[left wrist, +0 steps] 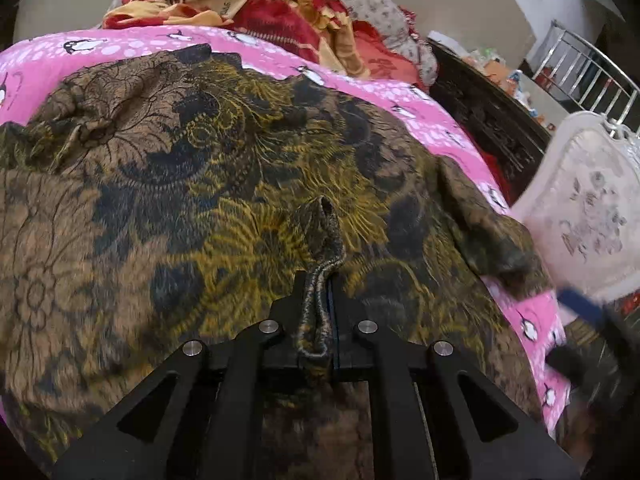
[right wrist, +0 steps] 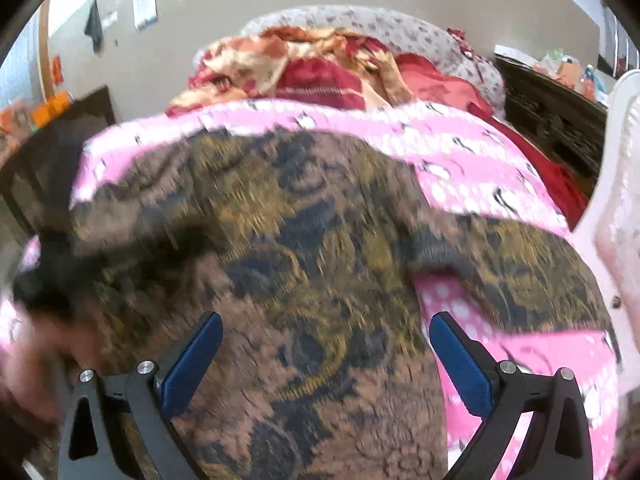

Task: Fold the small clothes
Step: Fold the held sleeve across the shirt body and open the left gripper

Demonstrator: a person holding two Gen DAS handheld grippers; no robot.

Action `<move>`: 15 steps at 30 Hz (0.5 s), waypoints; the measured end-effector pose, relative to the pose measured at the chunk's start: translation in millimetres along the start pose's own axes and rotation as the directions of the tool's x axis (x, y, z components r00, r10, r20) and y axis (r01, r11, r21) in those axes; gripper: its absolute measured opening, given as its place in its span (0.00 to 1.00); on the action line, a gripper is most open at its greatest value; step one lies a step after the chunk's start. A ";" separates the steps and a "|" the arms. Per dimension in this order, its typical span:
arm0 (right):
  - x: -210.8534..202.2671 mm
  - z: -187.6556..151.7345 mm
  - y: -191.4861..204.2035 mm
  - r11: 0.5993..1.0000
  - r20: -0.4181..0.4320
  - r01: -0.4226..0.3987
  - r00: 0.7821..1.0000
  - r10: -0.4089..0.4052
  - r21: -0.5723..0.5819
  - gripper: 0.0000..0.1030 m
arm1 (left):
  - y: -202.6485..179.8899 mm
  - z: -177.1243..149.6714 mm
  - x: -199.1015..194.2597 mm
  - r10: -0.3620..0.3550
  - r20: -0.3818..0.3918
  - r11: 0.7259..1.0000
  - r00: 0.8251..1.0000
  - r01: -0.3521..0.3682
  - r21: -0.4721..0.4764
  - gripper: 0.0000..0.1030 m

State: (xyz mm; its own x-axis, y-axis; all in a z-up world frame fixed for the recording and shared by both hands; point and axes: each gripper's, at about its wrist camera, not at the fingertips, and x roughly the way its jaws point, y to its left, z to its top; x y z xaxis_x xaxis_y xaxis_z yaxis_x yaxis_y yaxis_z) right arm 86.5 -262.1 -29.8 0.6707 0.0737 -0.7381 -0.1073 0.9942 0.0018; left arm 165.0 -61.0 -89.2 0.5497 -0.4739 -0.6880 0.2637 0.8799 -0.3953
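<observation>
A brown, black and yellow floral garment (left wrist: 208, 184) lies spread over a pink penguin-print sheet (left wrist: 436, 120). My left gripper (left wrist: 320, 280) is shut on a pinched fold of the garment's hem, which sticks up between the jaws. In the right wrist view the same garment (right wrist: 304, 240) lies below my right gripper (right wrist: 326, 326), which is open with its blue pads (right wrist: 196, 356) apart, hovering above the cloth near its right edge. The right gripper's blurred blue tip (left wrist: 580, 304) shows at the right of the left wrist view.
A heap of red and orange bedding (left wrist: 256, 4) and a grey floral pillow (left wrist: 368, 0) lie at the far end of the bed. A white ornate headboard (left wrist: 588, 208) stands at the right, with a dark carved cabinet (left wrist: 488, 116) behind it.
</observation>
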 end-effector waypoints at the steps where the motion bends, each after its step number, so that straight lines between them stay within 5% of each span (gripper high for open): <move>1: -0.2 6.1 1.4 0.999 0.014 -0.033 0.999 0.033 0.004 1.00 | 0.5 -3.0 -6.6 -0.006 -0.004 1.000 1.000 0.006 0.014 0.07; 5: 23.2 36.5 21.7 0.971 0.051 -0.239 0.970 0.239 0.004 1.00 | 13.0 -29.3 -49.8 0.016 0.000 0.997 1.000 -0.016 0.078 0.18; 8: 63.7 41.6 37.4 0.947 0.018 -0.322 0.947 0.322 0.015 0.97 | 33.8 -56.3 -67.0 0.104 0.006 0.988 0.995 -0.104 0.117 0.22; 13: 117.1 33.4 55.9 0.888 -0.083 -0.454 0.884 0.460 0.076 0.87 | 81.8 -93.5 -81.1 0.052 0.018 0.997 0.998 -0.051 -0.050 0.21; 15: 132.3 25.8 59.4 0.887 -0.116 -0.448 0.881 0.459 0.113 0.87 | 85.7 -96.2 -80.9 0.040 0.040 0.996 0.998 -0.036 -0.082 0.21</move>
State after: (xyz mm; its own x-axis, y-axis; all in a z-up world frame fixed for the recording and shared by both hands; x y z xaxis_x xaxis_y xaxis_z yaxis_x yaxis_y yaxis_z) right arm 187.8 -191.3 -109.9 0.4566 0.5126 -0.7271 -0.3124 0.8577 0.4085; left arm 66.9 49.3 -126.1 0.5910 -0.4367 -0.6782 0.1778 0.8906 -0.4186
